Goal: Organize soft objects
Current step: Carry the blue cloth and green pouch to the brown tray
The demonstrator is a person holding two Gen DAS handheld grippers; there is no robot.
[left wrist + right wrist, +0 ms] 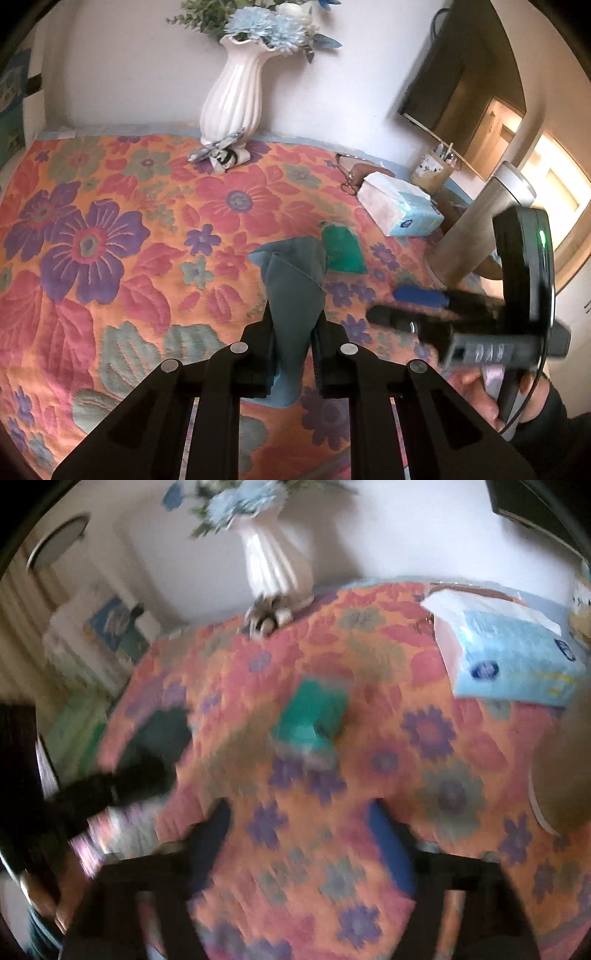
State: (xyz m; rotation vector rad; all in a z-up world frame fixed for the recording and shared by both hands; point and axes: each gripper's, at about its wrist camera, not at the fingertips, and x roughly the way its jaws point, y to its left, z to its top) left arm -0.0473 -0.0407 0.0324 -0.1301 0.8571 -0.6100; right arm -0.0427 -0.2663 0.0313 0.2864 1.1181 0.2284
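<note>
In the left wrist view my left gripper [294, 314] is shut on a grey-blue cloth [291, 273], which stands bunched up between the fingers above the floral tablecloth [110, 240]. A green cloth [343, 253] lies flat on the tablecloth just beyond it. To the right, my right gripper [386, 304] hovers low with its jaws apart and nothing in them. The right wrist view is blurred. There my right gripper [301, 830] stands open over the tablecloth, the green cloth [314, 716] lies ahead of it, and the left gripper [129, 775] with its dark cloth [159, 731] is at the left.
A white vase [232, 99] of blue flowers stands at the back by the wall, with a small patterned cloth [221, 151] at its foot. A tissue pack [402, 210], a brown pouch [365, 171], a pen cup [432, 173] and a cardboard tube [469, 236] crowd the right side.
</note>
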